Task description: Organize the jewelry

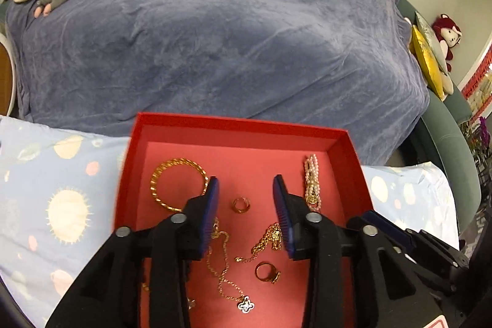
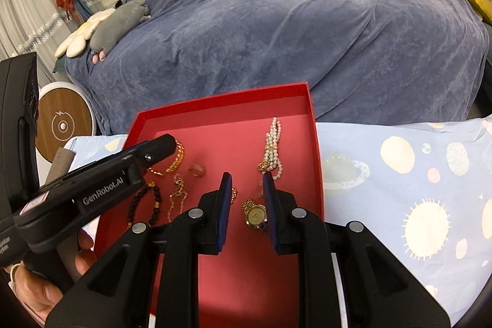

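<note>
An open red box (image 1: 240,120) lies on a planet-print sheet with jewelry spread on its floor. In the left wrist view I see a gold bangle (image 1: 178,183), a small gold ring (image 1: 240,204), a pearl strand (image 1: 312,180), a gold chain (image 1: 267,239), a second ring (image 1: 266,272) and a necklace with a clover pendant (image 1: 246,304). My left gripper (image 1: 246,183) hangs open over the box, empty, the small ring below its gap. My right gripper (image 2: 246,177) stands narrowly open above a gold watch (image 2: 255,214), its pads not pressing it. A dark bead bracelet (image 2: 147,202) lies at the left.
A bed under a blue-grey blanket (image 1: 230,36) rises behind the box, with plush toys (image 2: 117,20) at its far left. The planet-print sheet (image 2: 399,180) spreads on both sides. A round wooden-topped device (image 2: 64,125) stands at the left. Yellow cushions (image 1: 427,60) sit at the right.
</note>
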The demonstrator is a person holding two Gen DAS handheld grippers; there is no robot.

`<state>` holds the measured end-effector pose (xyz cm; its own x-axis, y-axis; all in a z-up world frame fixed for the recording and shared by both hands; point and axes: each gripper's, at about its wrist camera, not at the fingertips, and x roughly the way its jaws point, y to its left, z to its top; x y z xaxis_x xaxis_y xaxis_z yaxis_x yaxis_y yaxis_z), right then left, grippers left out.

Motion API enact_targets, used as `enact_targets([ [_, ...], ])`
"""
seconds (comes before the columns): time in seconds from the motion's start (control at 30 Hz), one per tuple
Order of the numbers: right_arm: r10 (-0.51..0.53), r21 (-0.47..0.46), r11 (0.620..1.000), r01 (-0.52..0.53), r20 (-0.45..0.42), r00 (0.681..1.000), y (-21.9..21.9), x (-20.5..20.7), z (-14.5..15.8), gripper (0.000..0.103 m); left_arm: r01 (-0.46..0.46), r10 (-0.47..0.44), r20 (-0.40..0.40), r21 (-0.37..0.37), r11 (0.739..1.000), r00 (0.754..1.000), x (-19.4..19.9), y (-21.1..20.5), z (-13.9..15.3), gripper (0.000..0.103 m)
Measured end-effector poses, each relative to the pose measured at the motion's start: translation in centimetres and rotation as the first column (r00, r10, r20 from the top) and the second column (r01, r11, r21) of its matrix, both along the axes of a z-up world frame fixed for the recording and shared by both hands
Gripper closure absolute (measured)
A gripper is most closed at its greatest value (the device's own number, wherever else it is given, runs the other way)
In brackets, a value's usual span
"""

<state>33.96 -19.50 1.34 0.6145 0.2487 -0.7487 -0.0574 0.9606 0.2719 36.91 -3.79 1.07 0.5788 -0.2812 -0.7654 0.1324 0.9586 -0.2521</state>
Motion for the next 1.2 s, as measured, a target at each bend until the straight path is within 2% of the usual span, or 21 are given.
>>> enact_targets([
  [0.17, 0.002, 0.048, 0.999, -0.004, 0.048, 0.999, -1.2, -4.1, 3.6, 0.081, -0.005, 0.005, 0.069, -0.010, 1.000, 0.998, -3.9, 2.1, 3.4, 0.062],
  [0.23, 0.005, 0.042, 0.999, -0.008, 0.072, 0.997, -1.4, -6.7, 5.3, 0.075, -0.006, 0.005, 0.094, 0.011, 1.000, 0.996, -6.4, 2.8, 4.7, 0.061],
  [0.33, 0.020, 0.015, 1.000, -0.022, 0.110, 0.994, -1.0, -10.7, 7.1, 0.068, -0.014, 0.006, 0.125, 0.064, 0.998, 0.992, -10.6, 3.6, 6.0, 0.056],
  [0.43, 0.022, 0.000, 1.000, -0.022, 0.127, 0.992, -0.3, -14.4, 7.6, 0.062, -0.035, 0.023, 0.134, 0.089, 0.995, 0.991, -14.4, 4.4, 6.4, 0.050],
  [0.6, 0.047, -0.013, 0.999, -0.046, 0.109, 0.993, 1.1, -19.0, 6.2, 0.060, -0.074, 0.052, 0.139, 0.154, 0.985, 0.989, -19.4, 5.1, 5.7, 0.049],
  [0.77, 0.065, -0.008, 0.998, -0.064, 0.075, 0.995, 2.3, -21.6, 4.0, 0.060, -0.080, 0.060, 0.122, 0.169, 0.982, 0.991, -22.7, 5.4, 4.1, 0.049],
  [0.93, 0.087, -0.085, 0.993, -0.082, 0.062, 0.994, 3.4, -22.4, 2.1, 0.060, -0.074, 0.058, 0.094, 0.174, 0.982, 0.994, -23.5, 5.0, 2.0, 0.049],
  [1.2, 0.061, -0.088, 0.994, -0.062, -0.012, 0.998, 2.7, -21.1, -0.9, 0.060, -0.032, 0.028, 0.023, 0.189, 0.981, 0.999, -22.8, 3.7, -1.1, 0.049],
])
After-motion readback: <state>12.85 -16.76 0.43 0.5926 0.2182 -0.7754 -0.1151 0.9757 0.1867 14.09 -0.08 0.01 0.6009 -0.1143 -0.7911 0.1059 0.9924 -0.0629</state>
